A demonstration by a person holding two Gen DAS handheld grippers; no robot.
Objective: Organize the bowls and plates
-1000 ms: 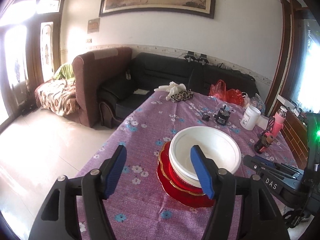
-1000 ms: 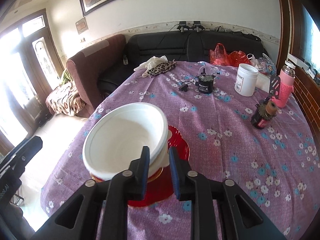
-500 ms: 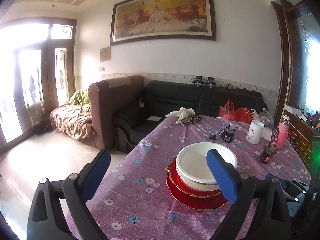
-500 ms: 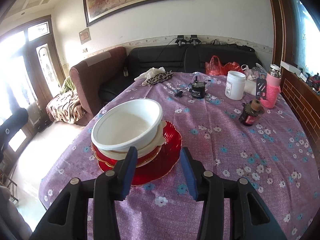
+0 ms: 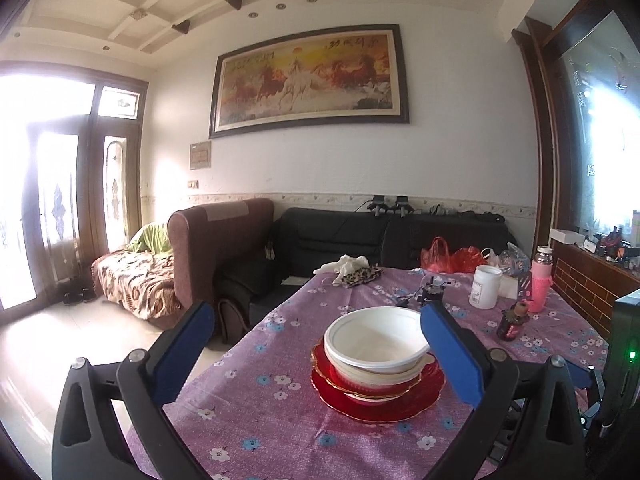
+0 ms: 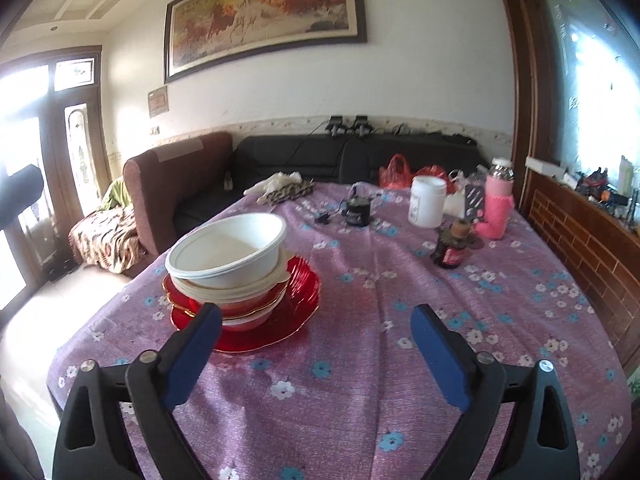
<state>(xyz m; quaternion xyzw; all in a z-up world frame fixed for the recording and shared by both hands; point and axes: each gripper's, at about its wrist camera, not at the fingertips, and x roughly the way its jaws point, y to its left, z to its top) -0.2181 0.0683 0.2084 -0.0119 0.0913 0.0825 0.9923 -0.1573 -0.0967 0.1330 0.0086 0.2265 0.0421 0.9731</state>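
Observation:
A stack of dishes stands on the purple flowered tablecloth (image 5: 276, 424). A white bowl (image 5: 376, 340) tops it, paler bowls and gold-rimmed plates lie under it, and a wide red plate (image 5: 380, 406) is at the bottom. My left gripper (image 5: 316, 312) hangs back from the stack, its blue-padded jaws opening wide with nothing between them. In the right wrist view the white bowl (image 6: 228, 248) and red plate (image 6: 298, 312) sit ahead to the left. My right gripper (image 6: 316, 312) is also drawn back, jaws opening and empty.
At the table's far right stand a white jar (image 6: 427, 202), a pink flask (image 6: 498, 204) and a small dark bottle (image 6: 450, 244). A black device (image 6: 357, 210) with cables, a leopard-print cloth (image 5: 360, 276) and red bags (image 5: 444, 258) lie farther back. Sofas stand behind.
Both grippers let go of the white bowl's rim, opened wide and pulled back from the stack. The bowl now rests on the stack, and both views tilted up.

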